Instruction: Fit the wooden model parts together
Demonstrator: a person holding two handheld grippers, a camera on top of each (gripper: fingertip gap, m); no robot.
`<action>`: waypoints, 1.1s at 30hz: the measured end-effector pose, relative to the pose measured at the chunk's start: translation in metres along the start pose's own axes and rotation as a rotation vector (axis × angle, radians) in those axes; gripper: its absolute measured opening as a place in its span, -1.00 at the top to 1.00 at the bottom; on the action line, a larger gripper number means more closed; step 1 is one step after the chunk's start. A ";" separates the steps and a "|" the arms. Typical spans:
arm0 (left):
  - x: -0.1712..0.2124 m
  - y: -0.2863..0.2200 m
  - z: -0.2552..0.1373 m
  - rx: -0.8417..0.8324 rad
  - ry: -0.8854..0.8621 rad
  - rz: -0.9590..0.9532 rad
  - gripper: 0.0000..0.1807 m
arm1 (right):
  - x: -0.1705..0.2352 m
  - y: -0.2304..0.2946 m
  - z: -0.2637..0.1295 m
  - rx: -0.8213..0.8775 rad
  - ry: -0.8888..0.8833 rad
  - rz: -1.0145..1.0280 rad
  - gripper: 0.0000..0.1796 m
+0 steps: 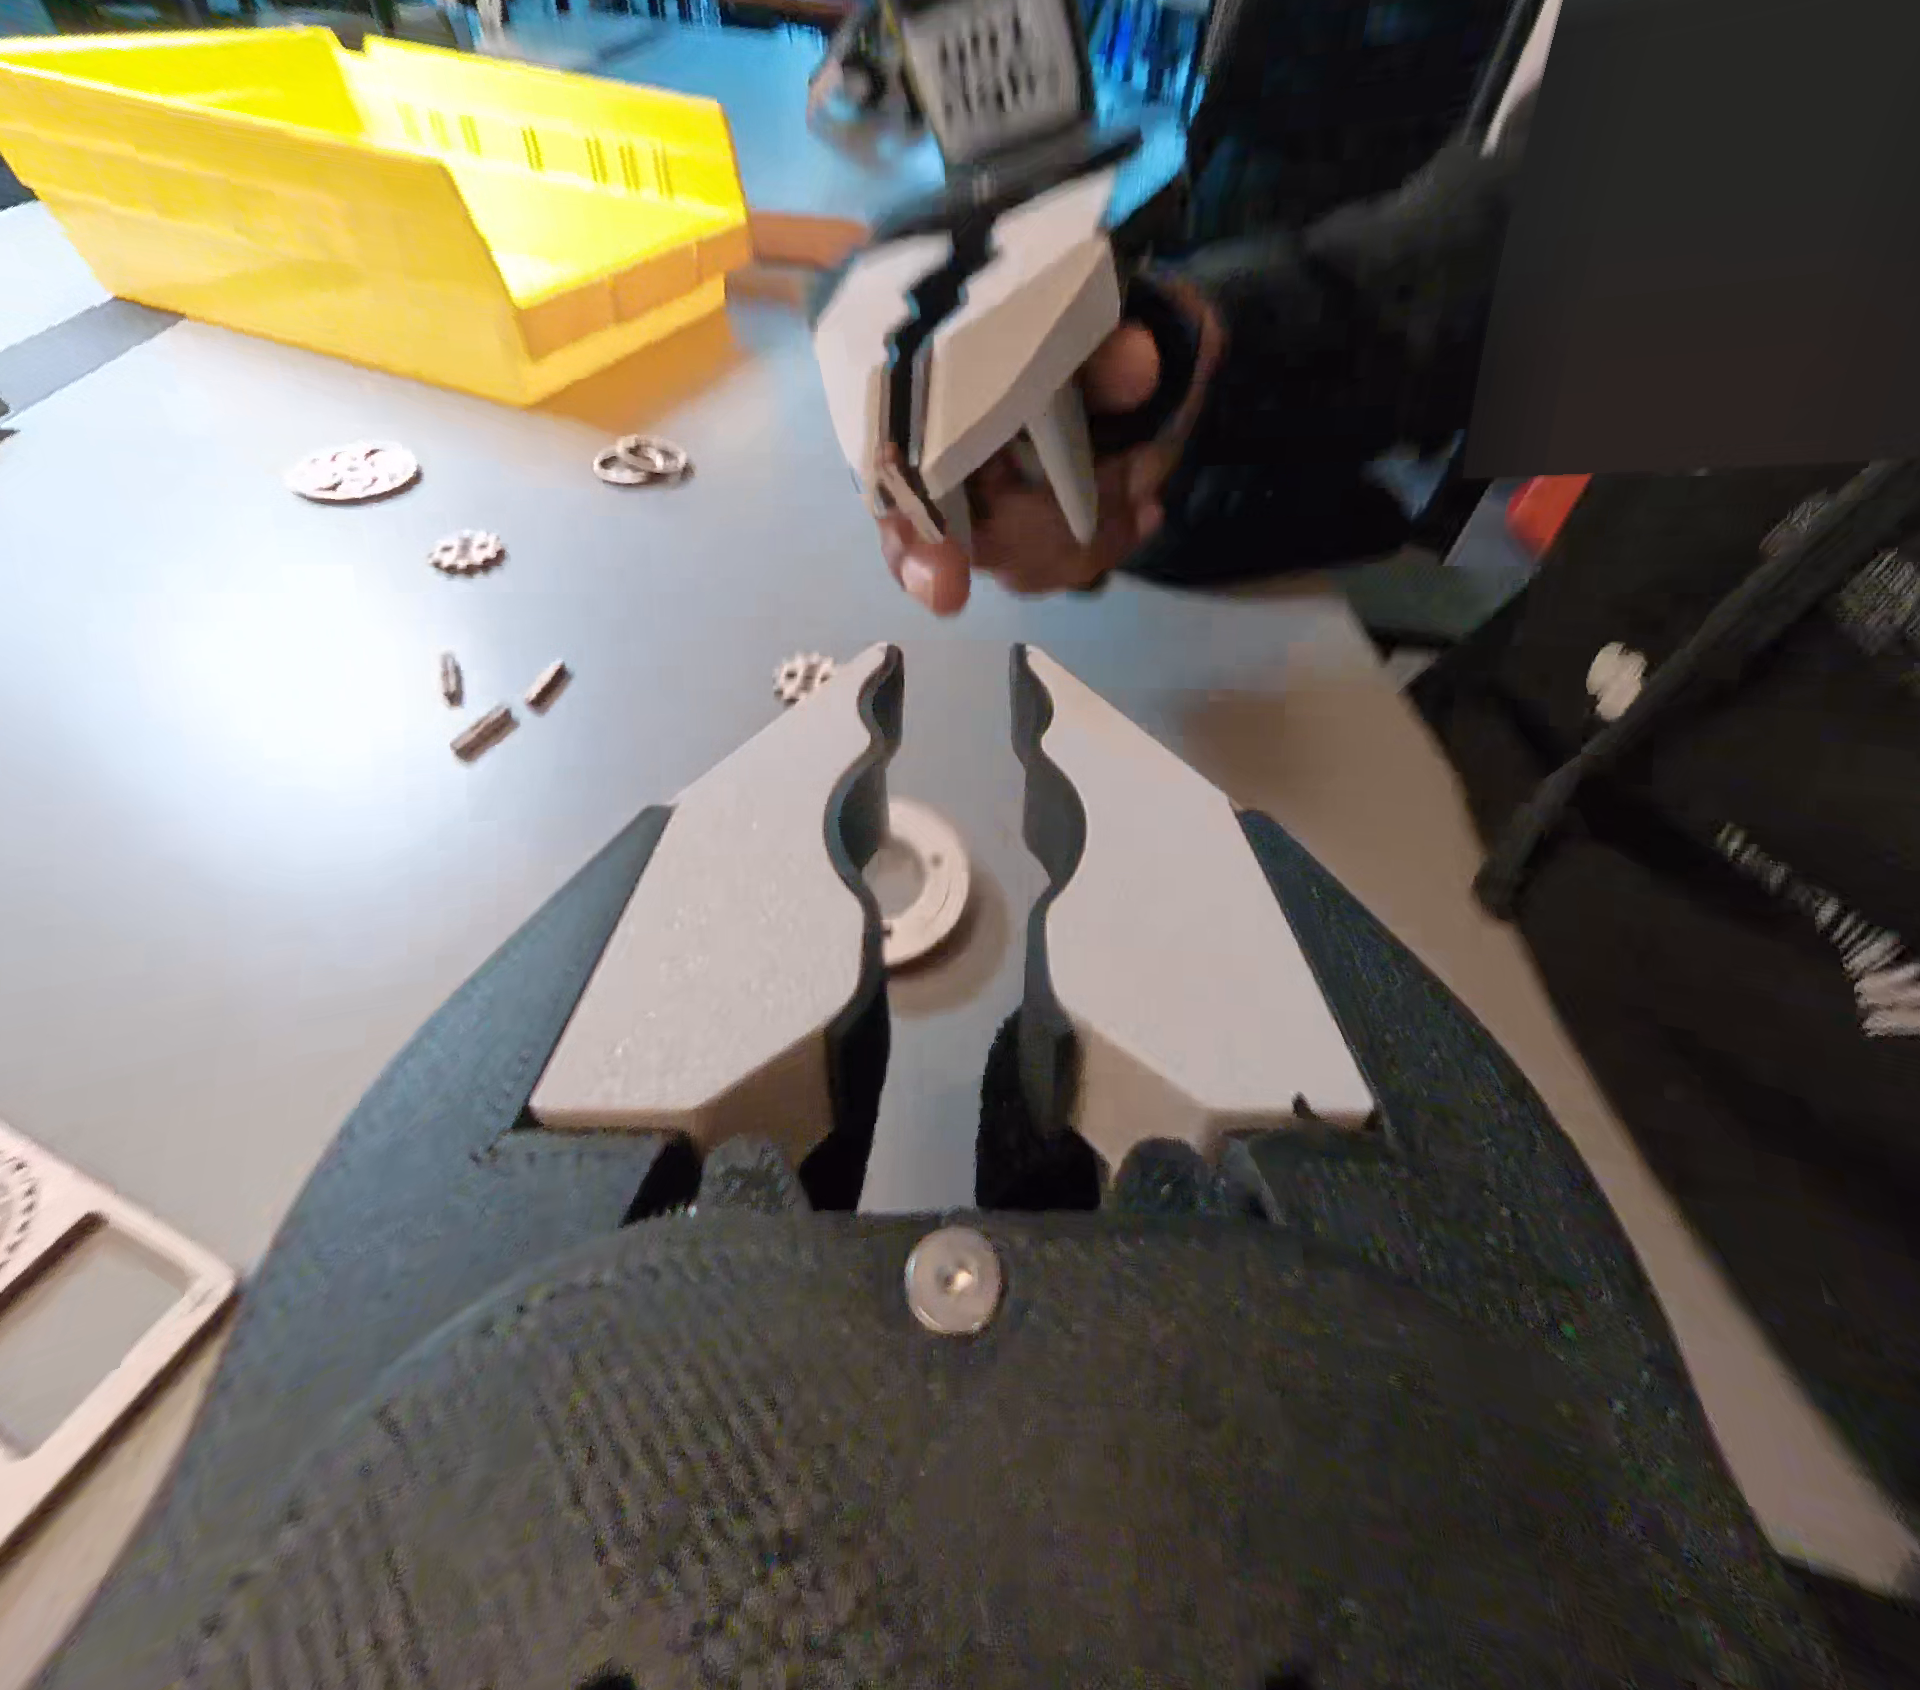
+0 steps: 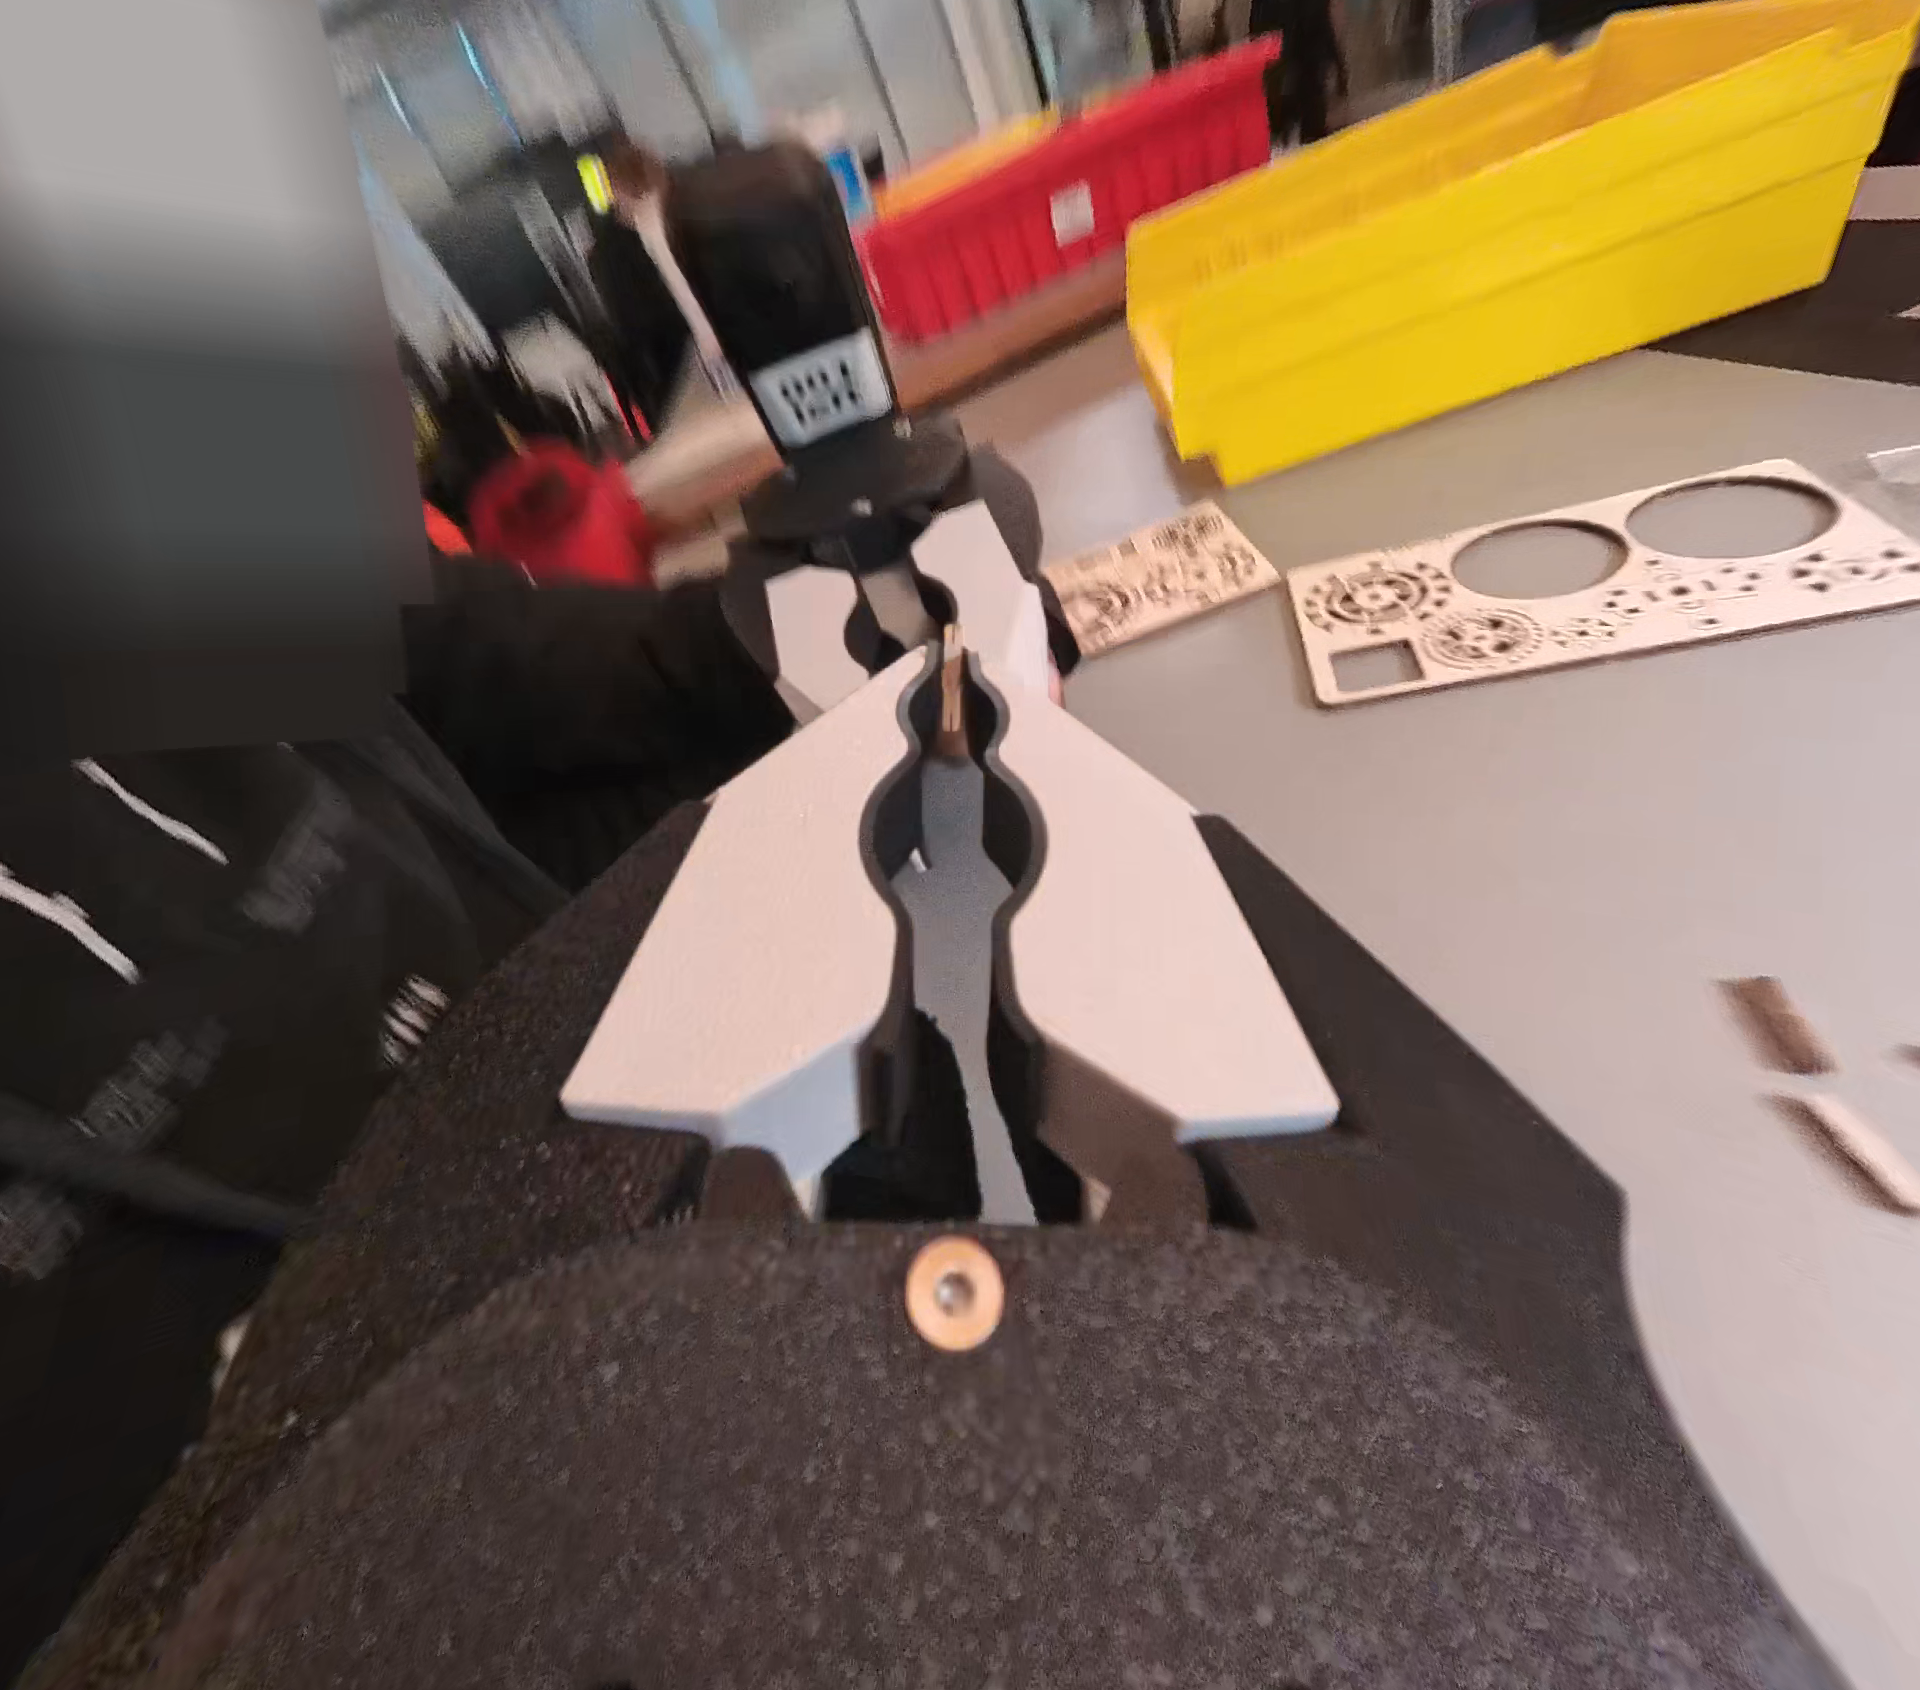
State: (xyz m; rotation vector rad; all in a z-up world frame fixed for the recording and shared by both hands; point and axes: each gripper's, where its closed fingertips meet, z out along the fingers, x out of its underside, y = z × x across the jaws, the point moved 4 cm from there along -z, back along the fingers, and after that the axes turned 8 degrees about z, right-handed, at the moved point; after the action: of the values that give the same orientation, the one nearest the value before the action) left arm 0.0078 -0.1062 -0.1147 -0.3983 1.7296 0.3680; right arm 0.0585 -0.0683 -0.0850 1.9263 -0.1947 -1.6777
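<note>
My left gripper point(image 1: 958, 666) is open and hangs low over the grey table point(image 1: 260, 861). A round wooden disc point(image 1: 925, 897) lies on the table between its fingers, partly hidden by the left finger. My right gripper point(image 2: 951, 664) is shut on a small wooden peg point(image 2: 951, 700) and holds it above the table. It also shows in the left wrist view point(image 1: 914, 487), held in a hand just beyond my left fingertips. The left gripper point(image 2: 914, 601) shows right behind the peg in the right wrist view.
Loose wooden parts lie left of my left gripper: a large gear disc point(image 1: 353, 471), rings point(image 1: 641, 459), small gears point(image 1: 468, 549), and short pegs point(image 1: 483, 728). A yellow bin point(image 1: 416, 206) stands behind. Punched wooden sheets point(image 2: 1600, 580) and a red bin point(image 2: 1070, 206) show in the right wrist view.
</note>
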 end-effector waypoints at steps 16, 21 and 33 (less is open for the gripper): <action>-0.033 0.001 -0.015 0.089 -0.223 -0.283 0.99 | -0.001 0.017 0.004 -0.046 -0.282 0.131 0.98; -0.030 -0.022 -0.015 0.375 -0.190 -0.360 0.99 | -0.003 0.034 -0.009 -0.085 0.077 -0.225 0.82; -0.015 -0.054 -0.005 0.712 -0.062 -0.565 0.99 | 0.016 0.068 -0.005 -0.278 0.660 -0.723 0.89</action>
State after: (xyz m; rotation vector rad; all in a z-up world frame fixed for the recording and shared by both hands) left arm 0.0307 -0.1552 -0.1006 -0.3218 1.4907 -0.6237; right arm 0.0839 -0.1308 -0.0645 2.3392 1.0323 -1.2315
